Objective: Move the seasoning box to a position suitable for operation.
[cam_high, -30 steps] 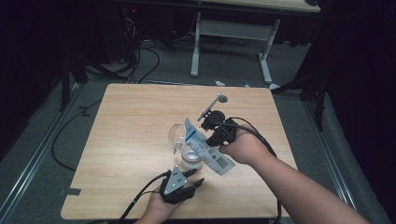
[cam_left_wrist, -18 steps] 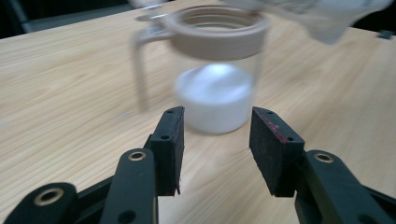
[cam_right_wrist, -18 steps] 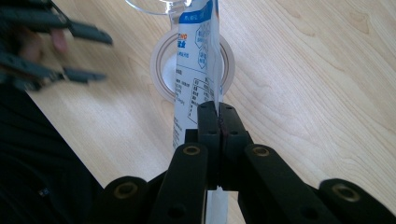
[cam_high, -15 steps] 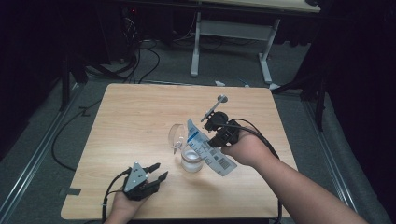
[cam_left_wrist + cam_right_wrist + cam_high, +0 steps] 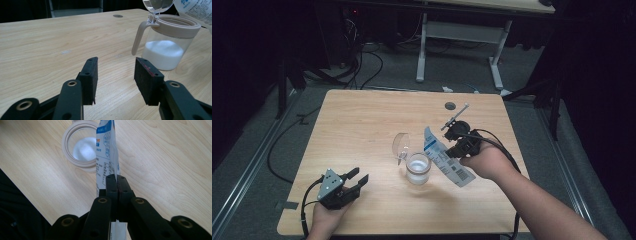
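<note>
A clear jar (image 5: 418, 169) with a beige rim and handle stands near the table's middle, its clear lid (image 5: 400, 145) flipped up. White powder (image 5: 164, 53) fills its lower part. My right gripper (image 5: 453, 145) is shut on a white and blue printed packet (image 5: 447, 162), held tilted just right of the jar; in the right gripper view the packet (image 5: 107, 155) hangs beside the jar's open mouth (image 5: 83, 147). My left gripper (image 5: 358, 181) rests open near the table's front left, apart from the jar, with nothing between its pads (image 5: 145, 77).
The wooden table (image 5: 357, 130) has a small round hole (image 5: 450, 105) near its far edge. Cables (image 5: 362, 75) lie on the floor beyond, and a white desk frame (image 5: 462, 35) stands behind. Dark floor drops off on all sides.
My left gripper has drawn back from beside the jar to the front left of the table. The right gripper still holds the packet over the jar, shifted slightly.
</note>
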Demonstrator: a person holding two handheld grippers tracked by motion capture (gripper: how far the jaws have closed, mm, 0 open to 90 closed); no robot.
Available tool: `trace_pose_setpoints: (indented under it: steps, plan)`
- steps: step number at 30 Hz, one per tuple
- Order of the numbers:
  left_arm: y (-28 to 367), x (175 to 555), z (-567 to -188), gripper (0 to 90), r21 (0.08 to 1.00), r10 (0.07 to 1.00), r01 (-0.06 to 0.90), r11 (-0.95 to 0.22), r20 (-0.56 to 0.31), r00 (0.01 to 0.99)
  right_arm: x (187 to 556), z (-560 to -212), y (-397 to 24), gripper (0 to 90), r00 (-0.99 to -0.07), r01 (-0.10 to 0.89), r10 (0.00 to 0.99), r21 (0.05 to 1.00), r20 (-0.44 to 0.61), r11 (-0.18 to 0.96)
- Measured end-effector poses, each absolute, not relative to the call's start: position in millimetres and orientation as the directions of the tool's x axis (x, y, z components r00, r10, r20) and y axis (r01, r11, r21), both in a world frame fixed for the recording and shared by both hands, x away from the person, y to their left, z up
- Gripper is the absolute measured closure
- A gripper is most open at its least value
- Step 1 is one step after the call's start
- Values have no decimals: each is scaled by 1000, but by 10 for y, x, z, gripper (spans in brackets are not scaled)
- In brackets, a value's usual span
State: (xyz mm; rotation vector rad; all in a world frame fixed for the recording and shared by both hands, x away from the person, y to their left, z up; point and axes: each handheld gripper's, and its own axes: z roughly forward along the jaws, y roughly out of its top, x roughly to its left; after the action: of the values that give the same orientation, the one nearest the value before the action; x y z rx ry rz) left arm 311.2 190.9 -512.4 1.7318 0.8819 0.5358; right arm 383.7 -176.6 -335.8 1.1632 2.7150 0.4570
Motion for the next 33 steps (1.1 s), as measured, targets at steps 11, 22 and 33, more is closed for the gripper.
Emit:
trace_pose_setpoints:
  steps: [11,22,33]
  plan:
    - [1902,3113,-5143,541,939,775,306,-154,-77,628,3840,-3338,-1994,899,-658,692,753,392,-4,607]
    - [1923,3127,-5160,535,936,777,317,-154,-83,624,3940,-3531,-2341,898,-589,740,808,391,-14,547]
    - [1936,3142,-5174,522,931,781,330,-154,-89,618,4023,-3734,-2664,899,-522,772,853,414,-19,482]
